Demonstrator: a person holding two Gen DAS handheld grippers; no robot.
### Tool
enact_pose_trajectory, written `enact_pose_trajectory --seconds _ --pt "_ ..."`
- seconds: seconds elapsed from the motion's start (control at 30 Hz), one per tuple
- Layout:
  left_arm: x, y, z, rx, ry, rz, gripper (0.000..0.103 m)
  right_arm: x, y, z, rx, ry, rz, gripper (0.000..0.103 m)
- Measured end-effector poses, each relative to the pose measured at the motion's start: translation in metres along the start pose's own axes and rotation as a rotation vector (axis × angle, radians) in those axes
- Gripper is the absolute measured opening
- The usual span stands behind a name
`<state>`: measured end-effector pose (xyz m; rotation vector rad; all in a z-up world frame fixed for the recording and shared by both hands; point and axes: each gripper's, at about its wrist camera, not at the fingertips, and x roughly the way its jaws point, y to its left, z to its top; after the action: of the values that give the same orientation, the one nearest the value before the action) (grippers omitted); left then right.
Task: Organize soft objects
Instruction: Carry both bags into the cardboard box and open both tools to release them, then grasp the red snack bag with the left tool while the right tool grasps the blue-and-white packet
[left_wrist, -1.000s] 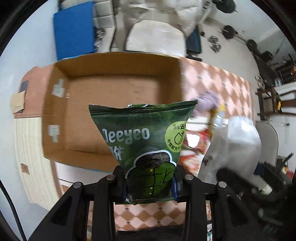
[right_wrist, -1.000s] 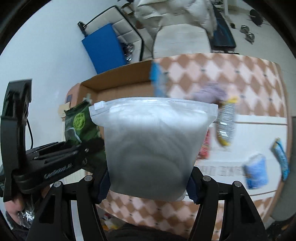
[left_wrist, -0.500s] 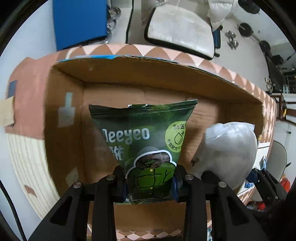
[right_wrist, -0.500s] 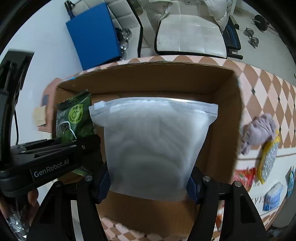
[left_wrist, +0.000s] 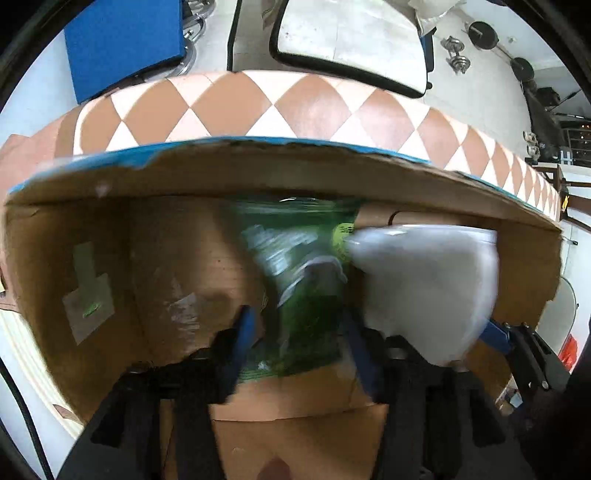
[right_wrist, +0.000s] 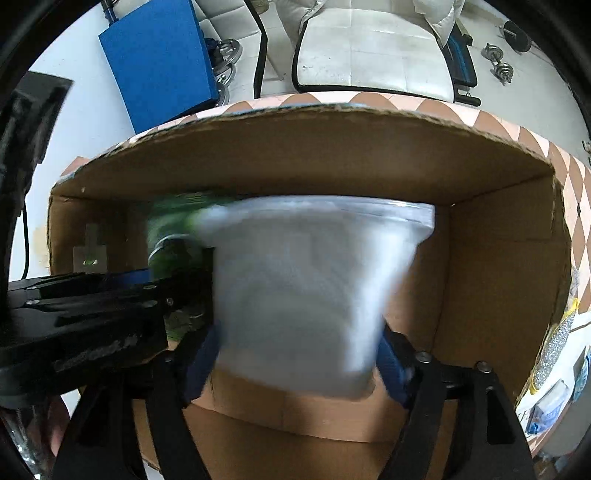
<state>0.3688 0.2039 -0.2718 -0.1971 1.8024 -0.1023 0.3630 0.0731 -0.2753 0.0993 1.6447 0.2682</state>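
Both grippers are inside an open cardboard box (left_wrist: 166, 258), which also shows in the right wrist view (right_wrist: 491, 280). A green snack bag (left_wrist: 306, 291) is blurred and dropping between the spread fingers of my left gripper (left_wrist: 299, 354). A white frosted zip bag (right_wrist: 306, 291) is blurred between the spread fingers of my right gripper (right_wrist: 295, 362) and looks loose from them. The white bag also shows in the left wrist view (left_wrist: 428, 288), to the right of the green bag. The green bag also shows in the right wrist view (right_wrist: 173, 236), at the left.
The box stands on a table with an orange-and-white diamond cloth (left_wrist: 229, 107). A few small packets (right_wrist: 554, 398) lie right of the box. A white chair (right_wrist: 373, 48) and a blue panel (right_wrist: 159, 62) stand beyond the table.
Both grippers went deeper into the box and opened. The green bag and the white bag have slipped from the fingers and are blurred in motion.
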Motion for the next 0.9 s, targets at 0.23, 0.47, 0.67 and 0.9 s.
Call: enact_pose_trajectory --seconds 0.23,0.47,0.67,0.9 --pt "-0.046 -0.004 -0.041 0.012 -0.145 0.098 0.095 -0.034 0.001 -0.016 -0.014 -0.052 -0.058 0.103" --pt "-0.080 -0.003 -0.104 -0.003 -0.324 0.170 0.102 -0.067 0.006 -0.053 -0.023 -0.151 -0.129 0.103" --pt "-0.089 -0.009 -0.138 -0.004 -0.394 0.185 0.102 -0.084 0.010 -0.100 -0.028 -0.199 -0.117 0.103" --pt "-0.104 -0.023 -0.173 -0.031 -0.430 0.162 0.103 -0.102 0.010 -0.143 -0.019 -0.234 -0.041 0.103"
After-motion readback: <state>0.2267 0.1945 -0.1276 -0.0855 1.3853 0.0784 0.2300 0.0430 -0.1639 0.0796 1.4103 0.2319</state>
